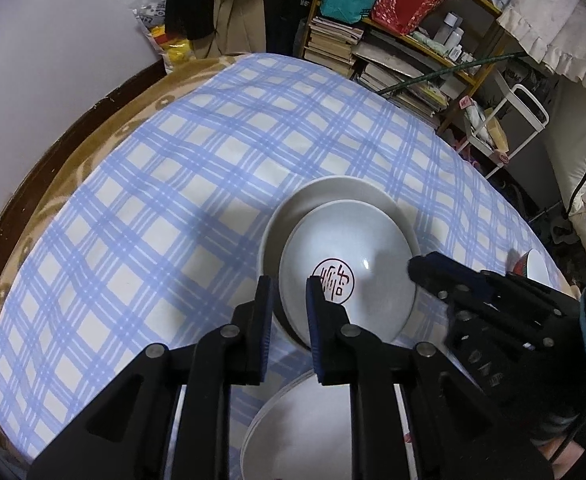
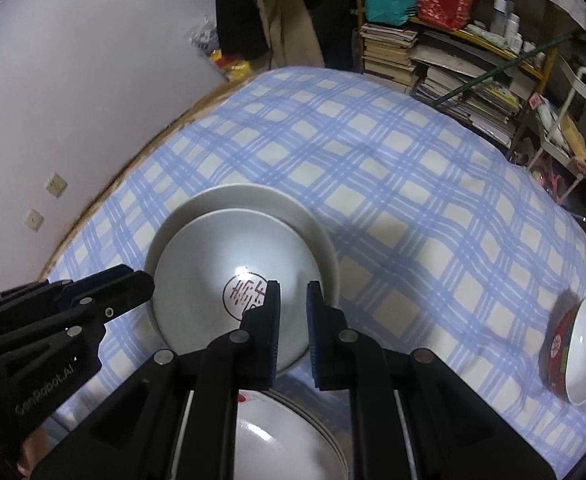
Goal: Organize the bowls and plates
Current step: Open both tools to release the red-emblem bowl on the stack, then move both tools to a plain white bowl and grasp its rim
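Two tools hovering over stacked white dishes on a checked cloth

A desk under a blue-and-white checked cloth is carrying a large white plate, and a white bowl with a red round seal is sitting inside it, shifted toward the near right rim. The left tool is hanging over the bowl's near left edge, its blue-padded fingers standing slightly apart with the rim showing in the gap, not pressed. The right tool is hanging over the same bowl's near right edge, nearly closed and holding nothing. Another stack of white plates is lying nearer, below both tools. A smaller red-sided bowl is resting at the far right.
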`<state>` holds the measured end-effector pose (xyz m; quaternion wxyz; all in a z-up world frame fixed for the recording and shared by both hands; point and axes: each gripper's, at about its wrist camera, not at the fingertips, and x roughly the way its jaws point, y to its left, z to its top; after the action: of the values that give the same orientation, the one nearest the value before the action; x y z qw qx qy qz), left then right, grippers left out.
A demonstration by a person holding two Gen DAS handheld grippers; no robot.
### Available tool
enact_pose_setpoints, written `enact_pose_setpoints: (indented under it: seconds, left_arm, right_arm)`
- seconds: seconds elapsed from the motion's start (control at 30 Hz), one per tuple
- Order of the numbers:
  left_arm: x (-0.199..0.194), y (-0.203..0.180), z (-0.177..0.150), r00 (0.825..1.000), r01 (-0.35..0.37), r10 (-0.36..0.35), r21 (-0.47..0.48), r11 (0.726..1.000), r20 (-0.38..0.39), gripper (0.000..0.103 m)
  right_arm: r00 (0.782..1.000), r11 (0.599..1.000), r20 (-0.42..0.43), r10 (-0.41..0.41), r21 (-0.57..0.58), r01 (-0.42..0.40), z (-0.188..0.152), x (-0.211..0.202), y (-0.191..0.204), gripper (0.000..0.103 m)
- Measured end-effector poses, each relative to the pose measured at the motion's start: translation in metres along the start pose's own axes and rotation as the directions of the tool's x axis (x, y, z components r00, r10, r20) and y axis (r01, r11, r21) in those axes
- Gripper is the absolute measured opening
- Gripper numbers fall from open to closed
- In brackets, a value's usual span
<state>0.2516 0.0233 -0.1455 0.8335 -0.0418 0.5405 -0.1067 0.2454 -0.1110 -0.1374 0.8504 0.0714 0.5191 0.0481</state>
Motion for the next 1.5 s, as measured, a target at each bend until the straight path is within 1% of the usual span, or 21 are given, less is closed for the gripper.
enact_pose_setpoints:
  seconds: [0.07,0.17,0.2,0.27,0.3,0.33,0.37,0.4,0.43,0.47,0.5,0.6,0.73,0.8,0.87,0.97,1.07,1.2,1.33,1.43,1.5]
  left_arm:
    - [-0.004,0.000,-0.003,1.000,0.013,-0.013,-0.014,1.000,-0.005,0.019]
    - [-0.011,-0.006,-0.008,1.000,0.005,-0.005,-0.008,1.000,0.003,0.020]
    - [-0.013,-0.010,-0.010,1.000,-0.006,0.006,0.003,1.000,0.008,0.022]
    - [-0.019,-0.019,-0.013,0.999,-0.028,0.027,0.037,0.999,0.018,0.030]
    - [-0.022,-0.025,-0.014,0.999,-0.037,0.036,0.050,0.998,0.026,0.041]
    - [-0.025,-0.029,-0.015,0.998,-0.047,0.045,0.060,0.997,0.034,0.055]
    - [-0.027,-0.034,-0.015,0.998,-0.052,0.049,0.069,0.996,0.042,0.060]
    - [-0.029,-0.039,-0.016,0.997,-0.058,0.055,0.076,0.995,0.051,0.069]
    - [-0.030,-0.045,-0.016,0.996,-0.067,0.062,0.079,0.995,0.062,0.074]
    - [-0.032,-0.050,-0.017,0.996,-0.067,0.062,0.079,0.995,0.070,0.075]
    - [-0.032,-0.056,-0.017,0.995,-0.067,0.061,0.085,0.994,0.073,0.075]
    - [-0.034,-0.073,-0.020,0.996,-0.051,0.042,0.113,0.992,0.080,0.081]
    - [-0.037,-0.103,-0.024,0.991,-0.063,0.045,0.152,0.986,0.123,0.083]
    - [-0.036,-0.115,-0.024,0.990,-0.069,0.049,0.152,0.986,0.133,0.084]
    - [-0.031,-0.130,-0.021,0.992,-0.028,0.007,0.166,0.986,0.125,0.084]
    - [-0.024,-0.152,-0.018,0.992,-0.017,-0.003,0.163,0.986,0.125,0.084]
    - [-0.015,-0.178,-0.017,0.993,-0.002,-0.020,0.191,0.982,0.116,0.084]
    - [-0.001,-0.217,-0.018,0.994,0.012,-0.036,0.237,0.971,0.098,0.084]
    - [0.013,-0.247,-0.019,0.996,0.021,-0.044,0.283,0.959,0.077,0.084]
    - [0.026,-0.266,-0.021,0.994,0.070,-0.092,0.314,0.947,0.053,0.084]
    - [0.033,-0.275,-0.022,0.992,0.096,-0.116,0.329,0.940,0.040,0.084]
  right_arm:
    - [1.000,1.000,0.016,-0.005,0.019,0.004,-0.002,-0.009,-0.007,0.016]
    - [0.999,0.999,0.039,-0.020,0.042,0.019,-0.005,-0.022,-0.020,0.027]
    - [0.999,0.999,0.044,-0.022,0.049,0.020,-0.006,-0.025,-0.023,0.032]
    - [0.998,0.997,0.061,-0.031,0.067,0.027,-0.009,-0.035,-0.035,0.035]
    - [0.997,0.996,0.066,-0.038,0.078,0.033,-0.010,-0.040,-0.041,0.039]
    - [0.997,0.996,0.068,-0.043,0.085,0.037,-0.011,-0.043,-0.046,0.045]
    - [0.996,0.995,0.072,-0.054,0.093,0.047,-0.013,-0.047,-0.053,0.049]
    - [0.995,0.993,0.075,-0.066,0.099,0.059,-0.014,-0.051,-0.059,0.056]
    - [0.994,0.992,0.078,-0.082,0.106,0.073,-0.016,-0.055,-0.066,0.061]
    - [0.992,0.989,0.083,-0.098,0.117,0.088,-0.018,-0.060,-0.075,0.064]
    - [0.990,0.987,0.088,-0.113,0.128,0.101,-0.019,-0.064,-0.082,0.069]
    - [0.983,0.974,0.108,-0.151,0.184,0.130,-0.025,-0.079,-0.110,0.090]
    - [0.977,0.961,0.131,-0.169,0.242,0.134,-0.034,-0.099,-0.146,0.099]
    - [0.975,0.957,0.130,-0.181,0.253,0.145,-0.037,-0.106,-0.164,0.099]
    - [0.971,0.952,0.131,-0.198,0.263,0.159,-0.043,-0.114,-0.180,0.099]
    - [0.965,0.946,0.141,-0.222,0.272,0.178,-0.050,-0.124,-0.200,0.099]
    - [0.960,0.935,0.138,-0.243,0.296,0.194,-0.053,-0.133,-0.221,0.099]
    - [0.956,0.919,0.168,-0.241,0.356,0.169,-0.058,-0.143,-0.249,0.099]
    - [0.959,0.909,0.158,-0.235,0.386,0.159,-0.067,-0.142,-0.268,0.099]
    - [0.960,0.901,0.150,-0.237,0.403,0.160,-0.074,-0.137,-0.279,0.099]
    - [0.964,0.879,0.144,-0.222,0.459,0.134,-0.081,-0.133,-0.289,0.098]
